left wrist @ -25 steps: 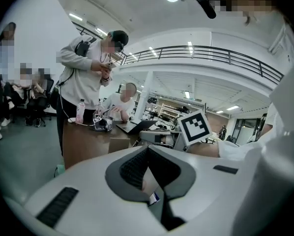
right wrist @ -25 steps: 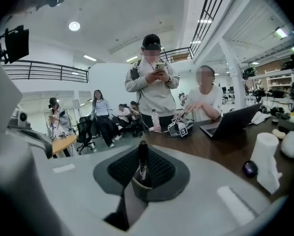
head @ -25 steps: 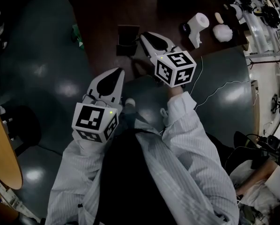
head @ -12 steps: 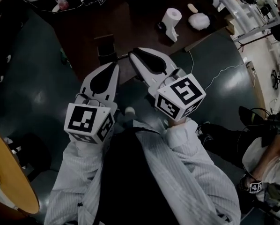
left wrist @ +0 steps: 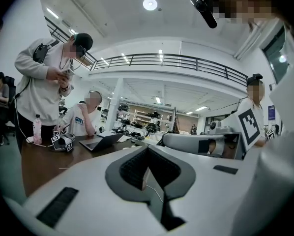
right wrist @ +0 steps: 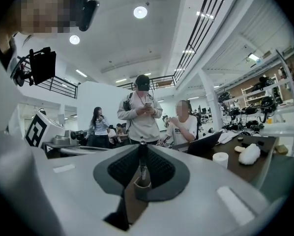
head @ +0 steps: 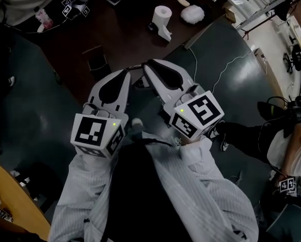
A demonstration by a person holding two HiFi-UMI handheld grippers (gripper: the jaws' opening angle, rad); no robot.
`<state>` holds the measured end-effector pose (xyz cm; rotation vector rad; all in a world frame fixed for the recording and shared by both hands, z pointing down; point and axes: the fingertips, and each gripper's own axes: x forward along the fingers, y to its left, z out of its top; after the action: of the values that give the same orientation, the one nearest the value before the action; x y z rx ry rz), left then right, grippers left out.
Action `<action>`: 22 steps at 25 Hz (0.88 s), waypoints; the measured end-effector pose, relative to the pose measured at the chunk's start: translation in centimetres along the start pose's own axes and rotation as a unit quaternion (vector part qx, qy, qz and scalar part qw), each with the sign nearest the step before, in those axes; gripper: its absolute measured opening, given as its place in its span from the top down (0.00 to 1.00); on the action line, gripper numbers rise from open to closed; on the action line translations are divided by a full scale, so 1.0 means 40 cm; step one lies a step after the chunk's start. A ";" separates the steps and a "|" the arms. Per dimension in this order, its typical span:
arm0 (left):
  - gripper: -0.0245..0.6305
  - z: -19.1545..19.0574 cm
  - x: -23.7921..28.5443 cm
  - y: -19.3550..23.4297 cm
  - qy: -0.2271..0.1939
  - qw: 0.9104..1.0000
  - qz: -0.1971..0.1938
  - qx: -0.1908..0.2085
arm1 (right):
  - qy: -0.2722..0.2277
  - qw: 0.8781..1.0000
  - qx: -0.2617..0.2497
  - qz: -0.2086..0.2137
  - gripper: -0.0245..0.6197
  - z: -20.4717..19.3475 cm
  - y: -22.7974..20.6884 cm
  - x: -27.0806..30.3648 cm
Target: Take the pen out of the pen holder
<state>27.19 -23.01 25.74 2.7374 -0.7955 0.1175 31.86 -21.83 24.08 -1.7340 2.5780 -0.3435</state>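
Right gripper view shows the right gripper (right wrist: 143, 149) clenched on the pen (right wrist: 143, 159), which stands upright between its 2 jaws, well apart from the pen holder (head: 97, 59) on the table (head: 125, 29). The left gripper (left wrist: 147, 150) is closed on nothing.

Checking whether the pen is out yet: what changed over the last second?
The right gripper drew back from the pen holder, pen between its jaws; the left gripper came up beside it. The pen holder stayed on the table.
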 end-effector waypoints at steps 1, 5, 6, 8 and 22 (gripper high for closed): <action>0.96 0.000 0.002 -0.004 0.002 1.000 -0.002 0.000 | -0.001 1.000 0.000 -0.003 0.89 0.000 -0.003 -0.003; 0.96 -0.007 0.014 -0.007 0.004 1.000 -0.010 -0.002 | -0.002 1.000 -0.002 -0.012 0.89 0.002 -0.011 -0.012; 0.96 -0.008 0.017 -0.008 0.005 1.000 -0.011 -0.002 | -0.003 1.000 -0.002 -0.014 0.89 0.003 -0.014 -0.013; 0.96 -0.008 0.023 -0.010 0.007 1.000 -0.014 -0.002 | -0.003 1.000 -0.001 -0.016 0.89 0.007 -0.019 -0.017; 0.96 -0.049 0.043 -0.014 0.017 0.999 -0.036 -0.006 | -0.004 1.000 0.004 -0.020 0.89 -0.020 -0.020 -0.011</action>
<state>28.96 -22.86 27.75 2.7418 -0.6866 0.1425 32.66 -21.59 24.97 -1.7819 2.5362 -0.3464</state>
